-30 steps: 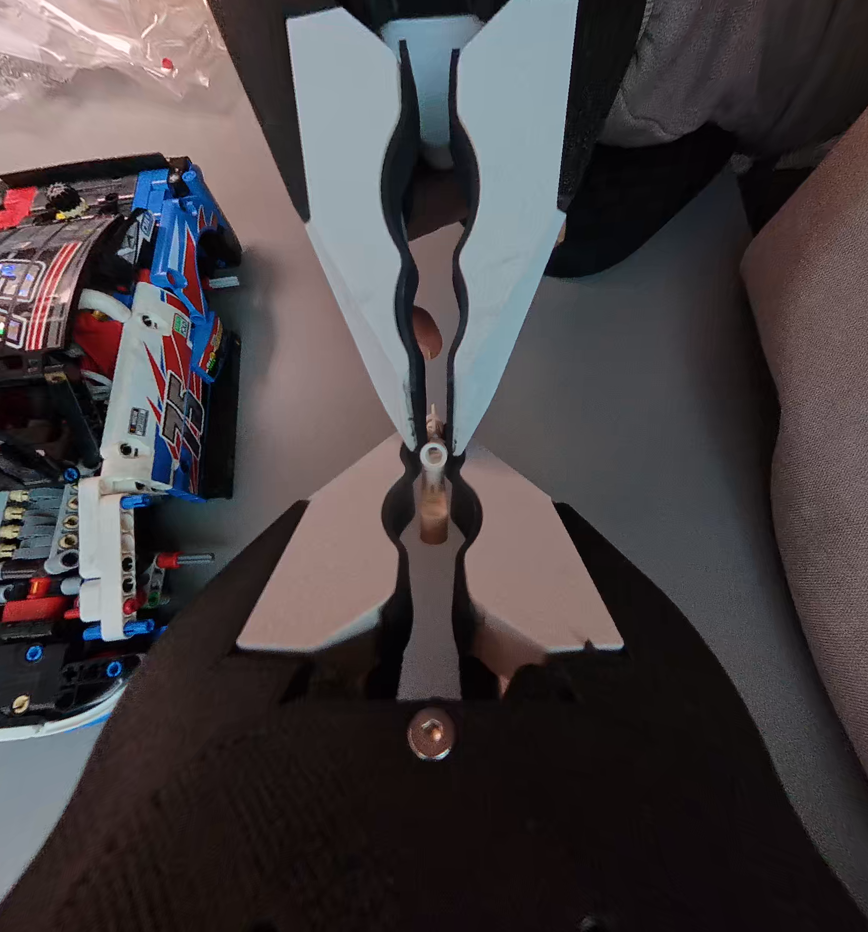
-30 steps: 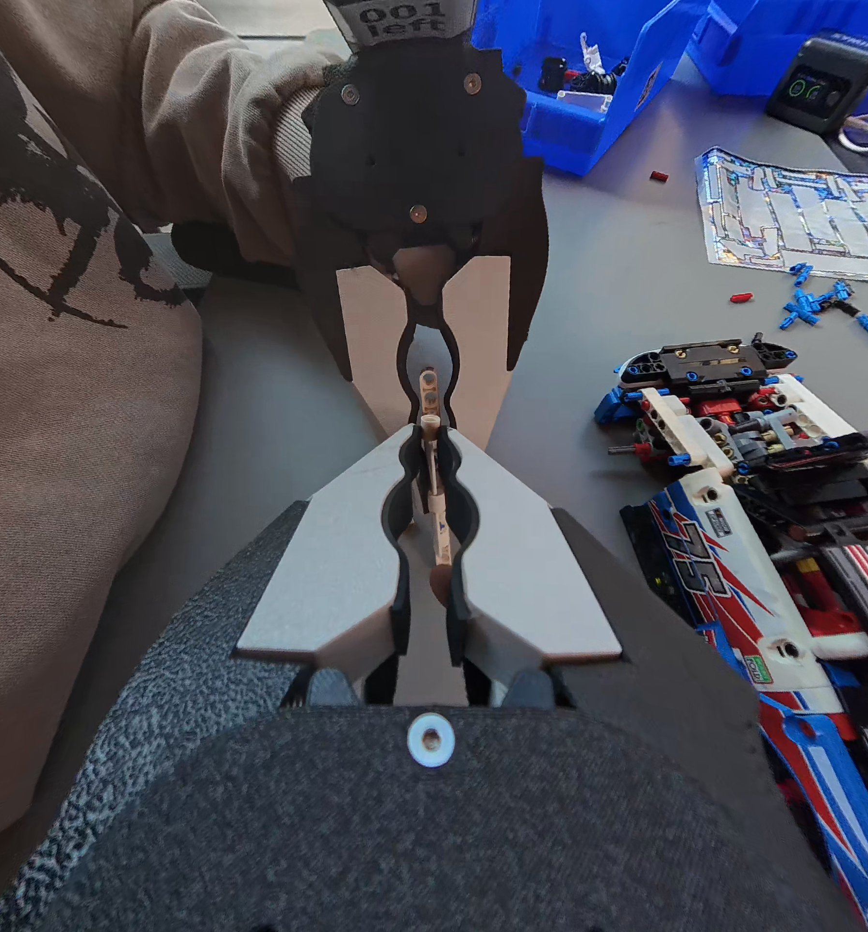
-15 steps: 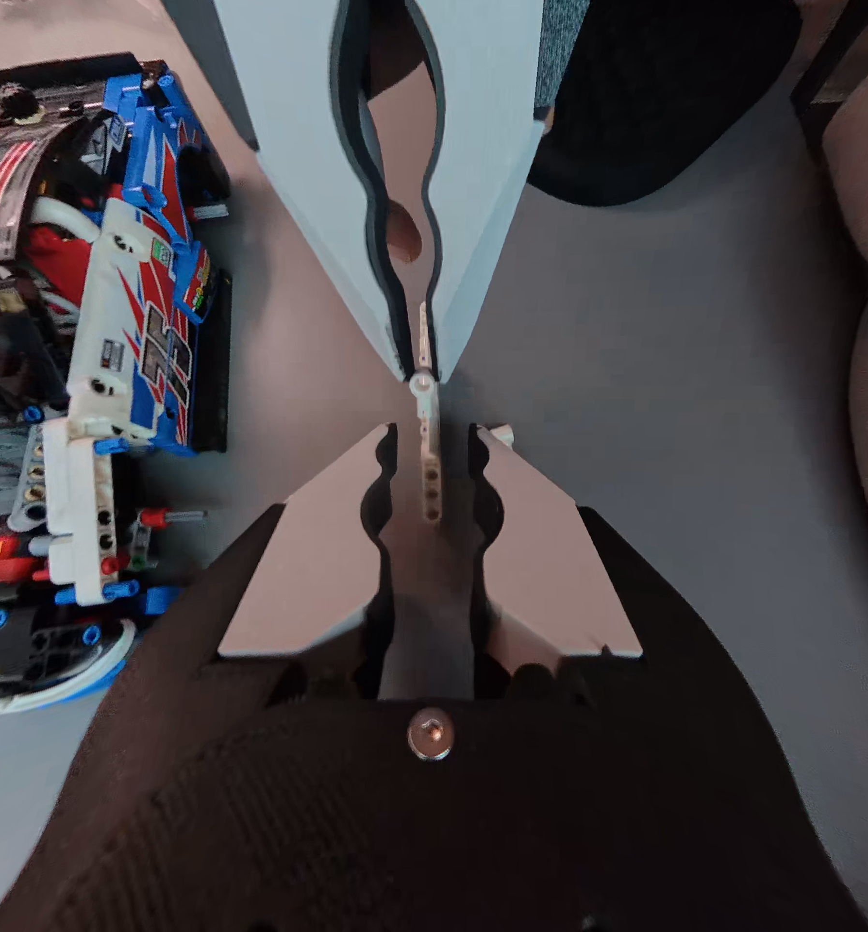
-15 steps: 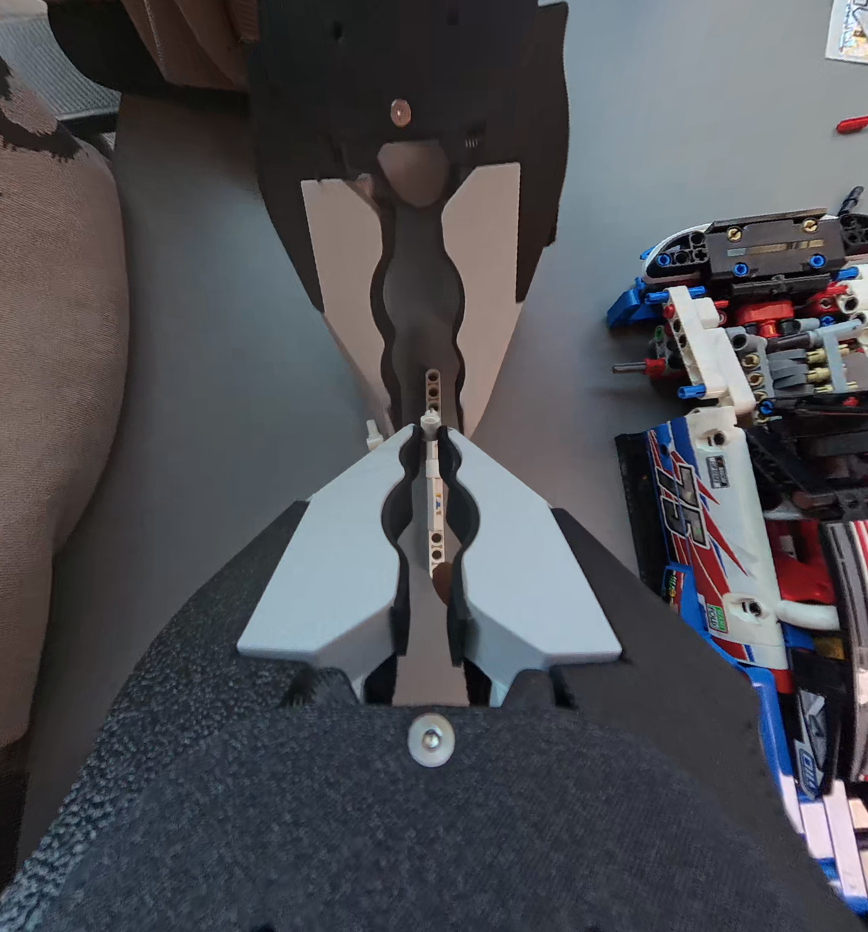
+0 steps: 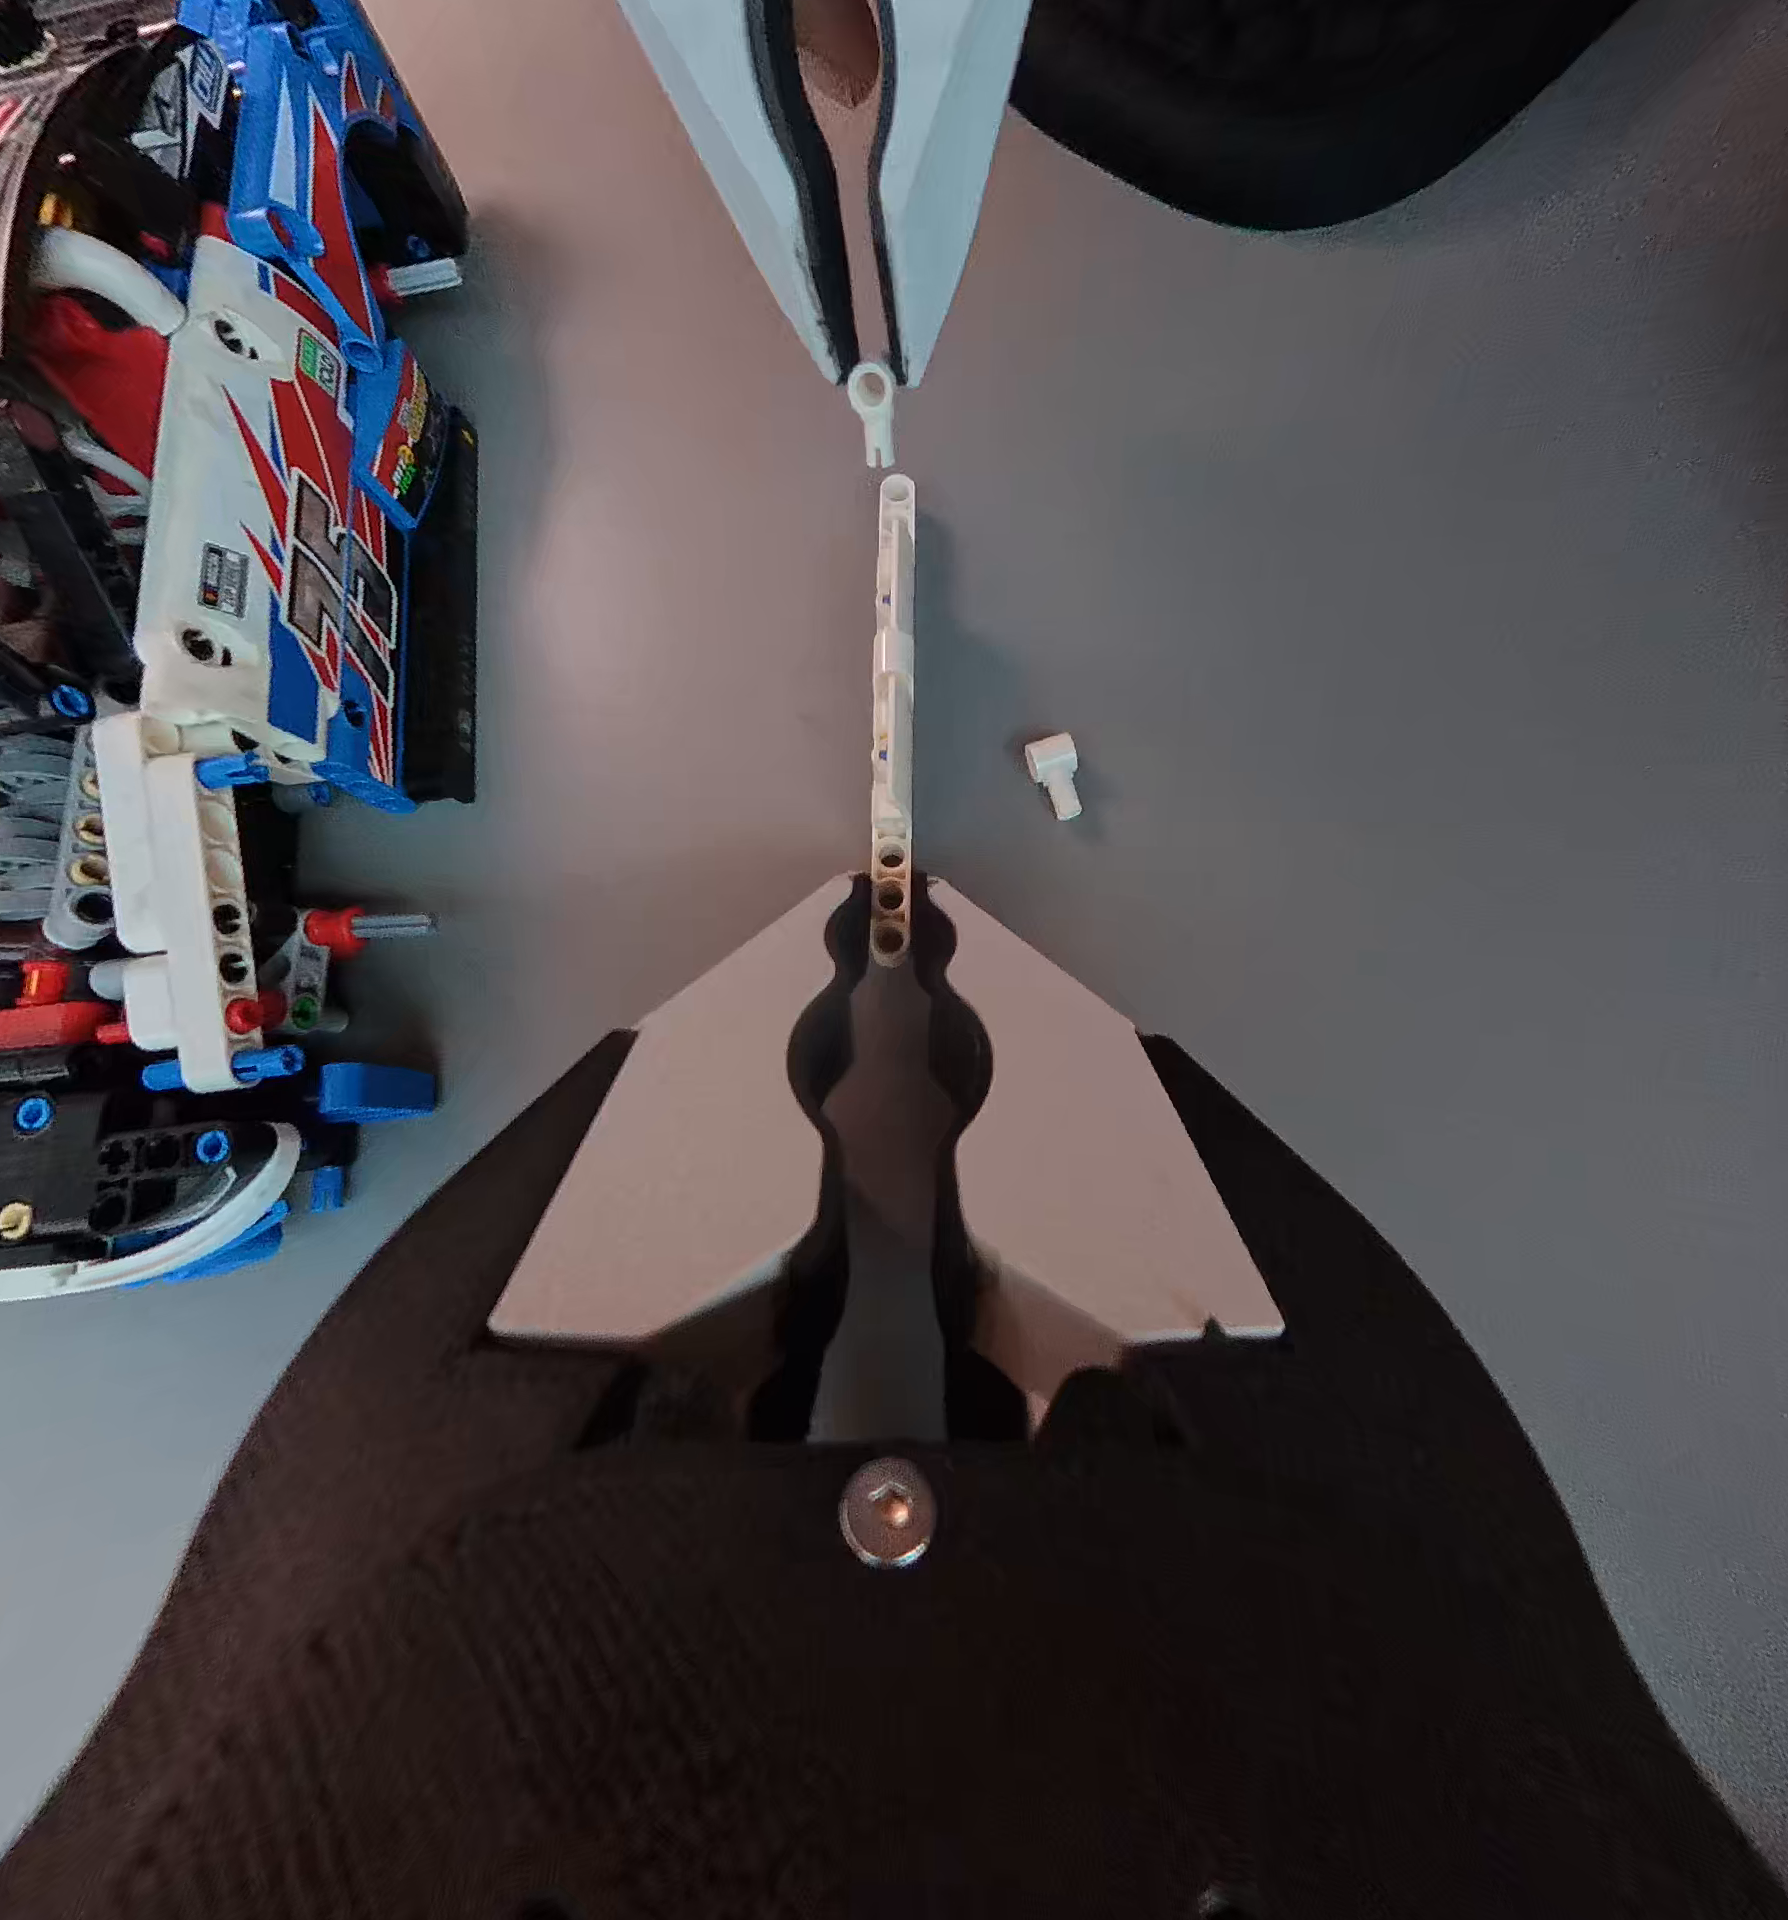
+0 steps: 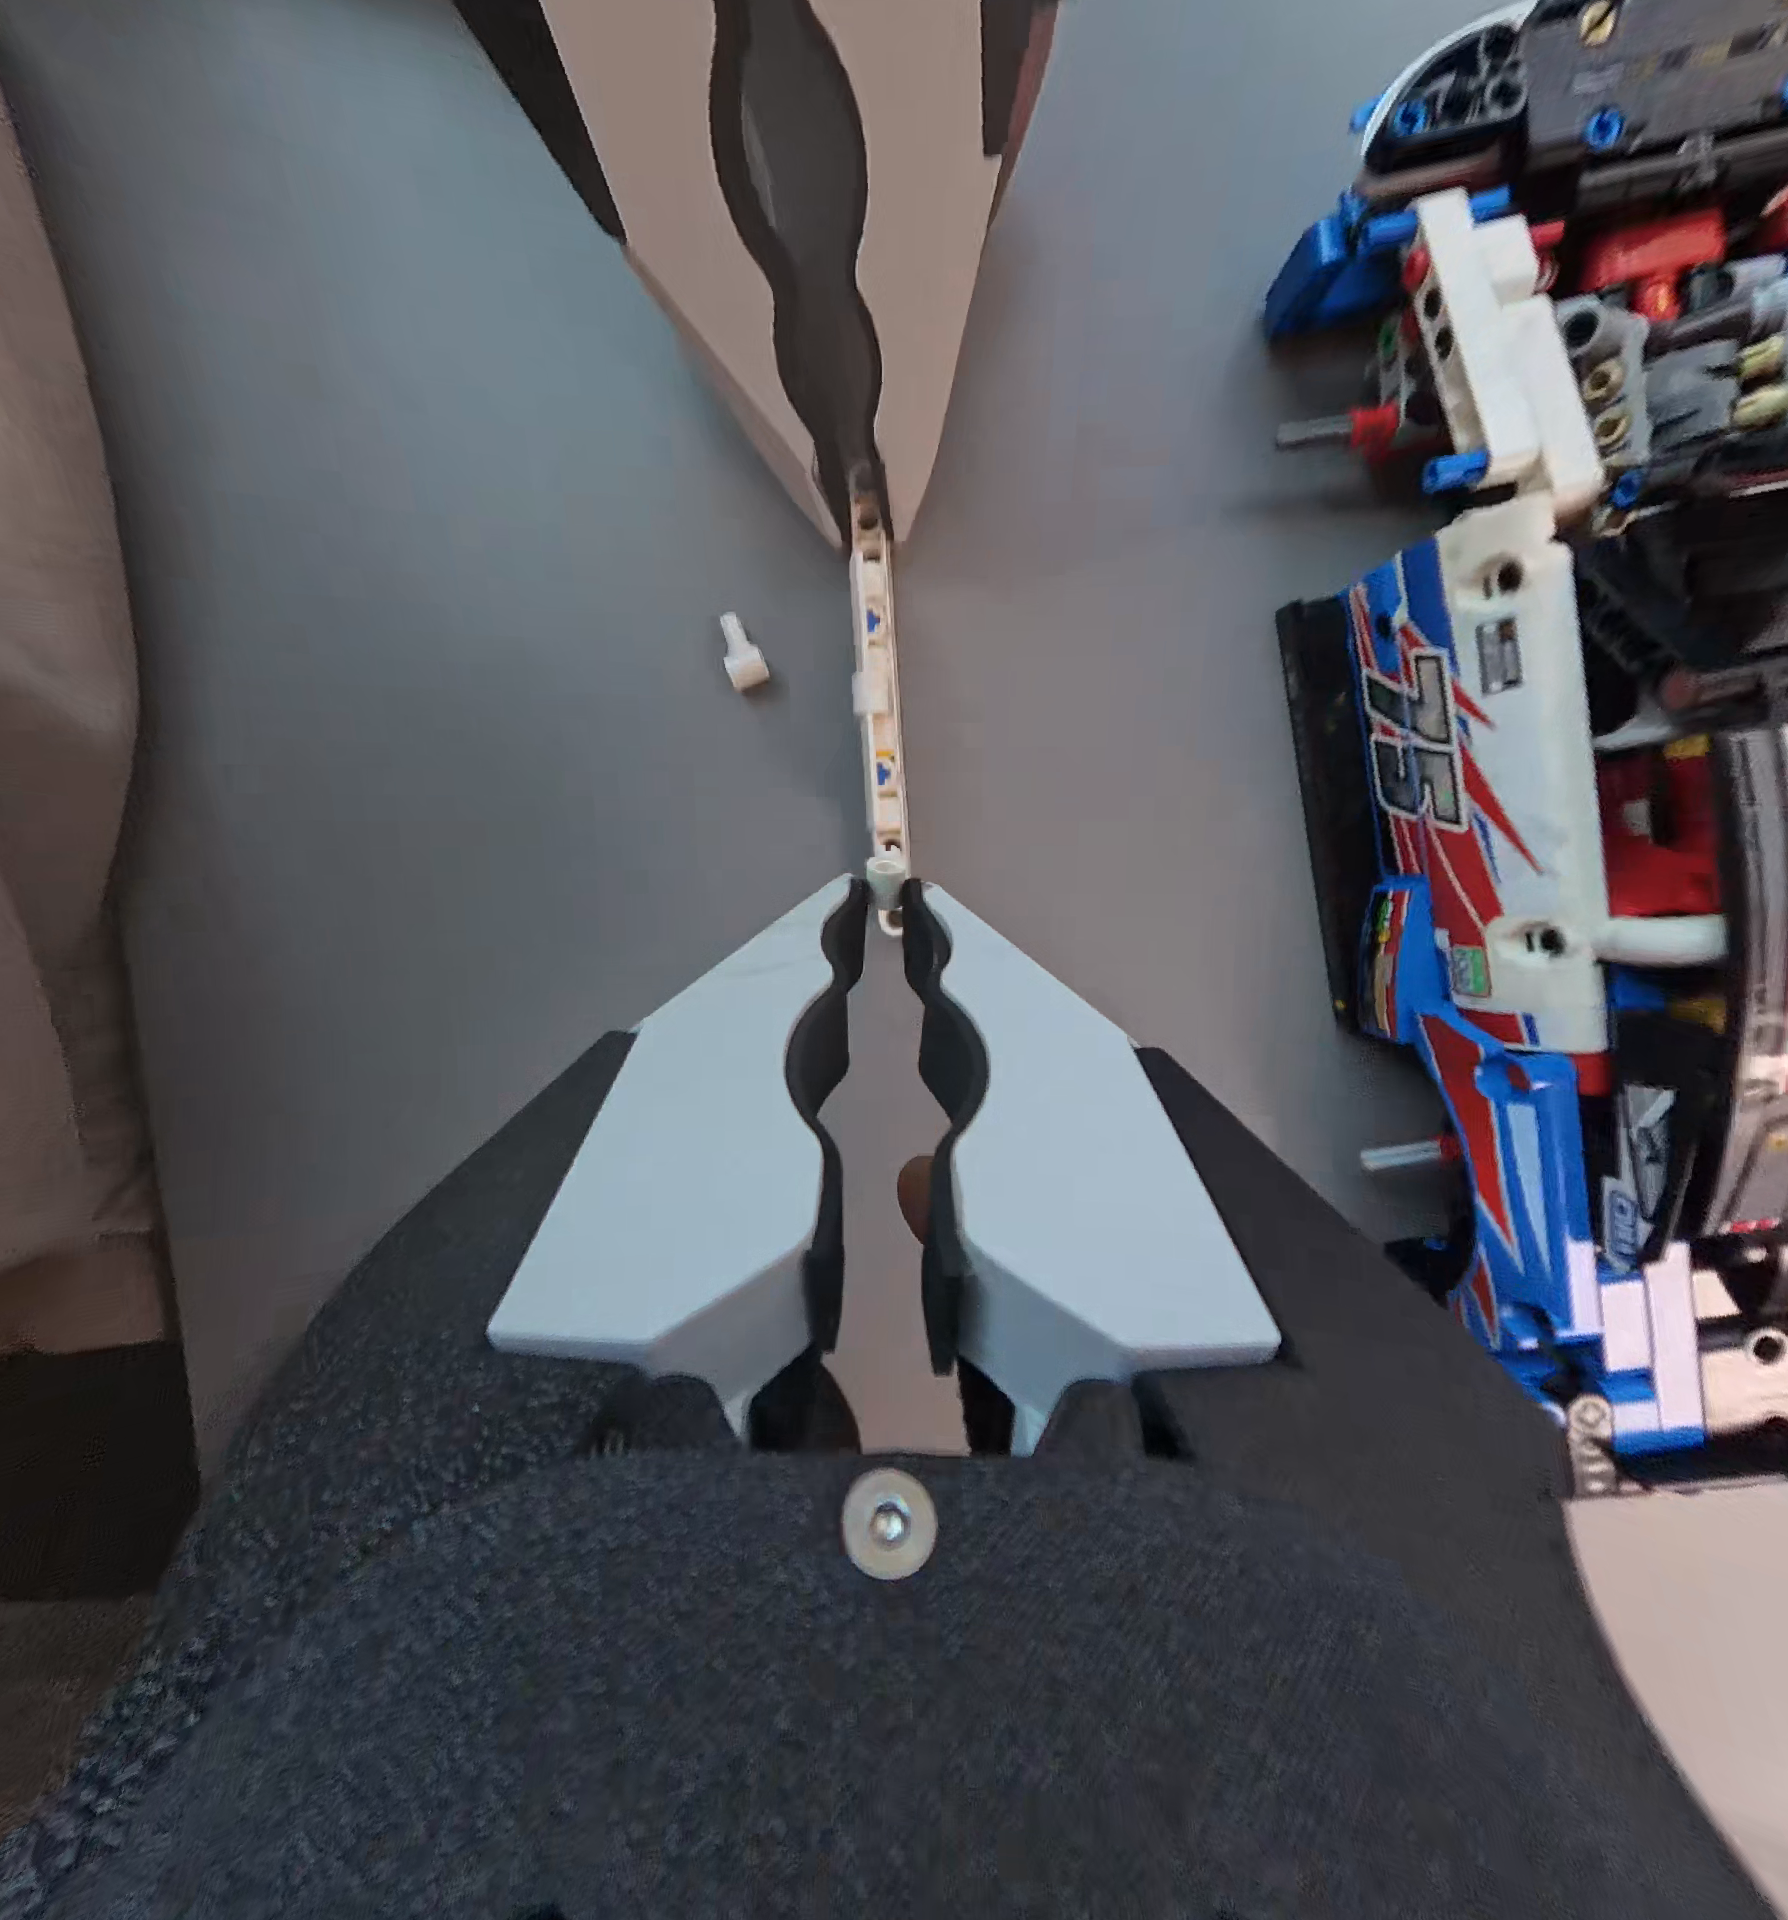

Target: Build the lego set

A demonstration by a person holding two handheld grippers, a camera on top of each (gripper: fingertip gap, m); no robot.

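Left gripper [image 5: 890, 894] pinches the near end of a long thin white beam [image 5: 892, 665], jaws nearly closed with only the beam's width between them. Right gripper [image 6: 885, 899] is closed on a small white connector [image 6: 885, 883], gripped at its ring end, stub pointing at the beam's free end. From the left wrist view a small gap shows between stub and beam tip; the two are lined up but not joined.

Step in hand, as I read it: push the connector's stub into the end hole of the beam. To do it well, keep both tools on one straight axis and close the gap slowly. The beam is held far from the joint, so it will likely flex or swing if the push is off-centre (a grip nearer the free end would be stiffer). Watch that the ring doesn't rotate in the jaws.

Spare white pin [image 5: 1053, 774] lies loose on the grey table [image 5: 1389, 727], just beside the beam. Race car model [image 5: 277, 582], blue, white and red, sits well apart to the side, untouched.
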